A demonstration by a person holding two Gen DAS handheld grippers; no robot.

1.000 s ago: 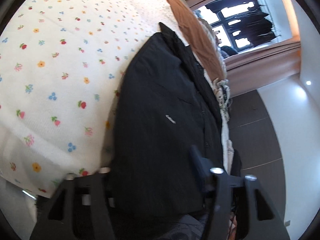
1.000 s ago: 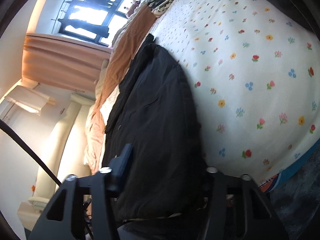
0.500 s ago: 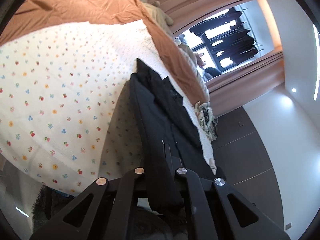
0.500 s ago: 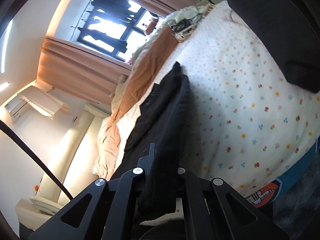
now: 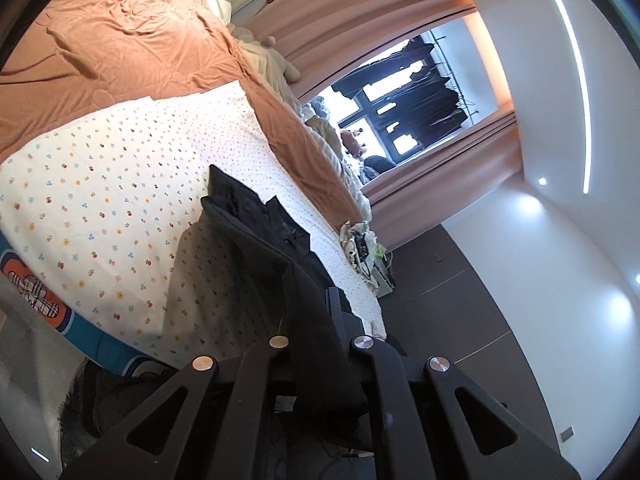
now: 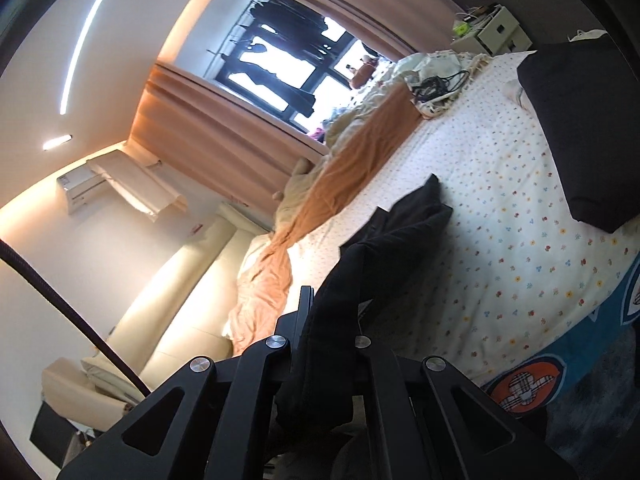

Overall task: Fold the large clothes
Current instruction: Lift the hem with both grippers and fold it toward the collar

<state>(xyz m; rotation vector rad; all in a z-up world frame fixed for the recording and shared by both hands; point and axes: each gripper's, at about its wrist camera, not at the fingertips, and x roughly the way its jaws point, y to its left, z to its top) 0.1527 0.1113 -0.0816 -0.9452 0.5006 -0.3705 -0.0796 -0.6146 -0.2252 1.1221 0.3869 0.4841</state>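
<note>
Both grippers clamped on the black jacket (image 5: 256, 236), one at each near corner of its hem. Left gripper (image 5: 316, 320): jaws drawn in tight on a bunched fold of the dark cloth, which spills down between the black linkage arms toward the camera. Right gripper (image 6: 328, 312): the same, pinching a thick gather of fabric that hangs below the fingers. A second ago both sets of jaws stood wide, straddling the jacket as it lay flat and filled the lower middle of each view; half a second ago they had already closed on it. Since then both hands have risen and pulled back — the near end of the jacket is now lifted clear of the bed, while its far end, the collar, still rests on the floral sheet (image 5: 120, 184). The garment reads as a narrow dark strip sloping from the grippers down to the mattress, with a shadow cast on the sheet to its left in the left wrist view. More of the room shows than before: the rust-orange blanket (image 5: 120, 52) across the head of the bed, the peach curtains (image 5: 452, 184), and the window (image 5: 400, 108) with dark clothes hanging outside — also, in the right wrist view, a black cushion (image 6: 580, 128) lying on the sheet's far side, apart from the jacket.
</note>
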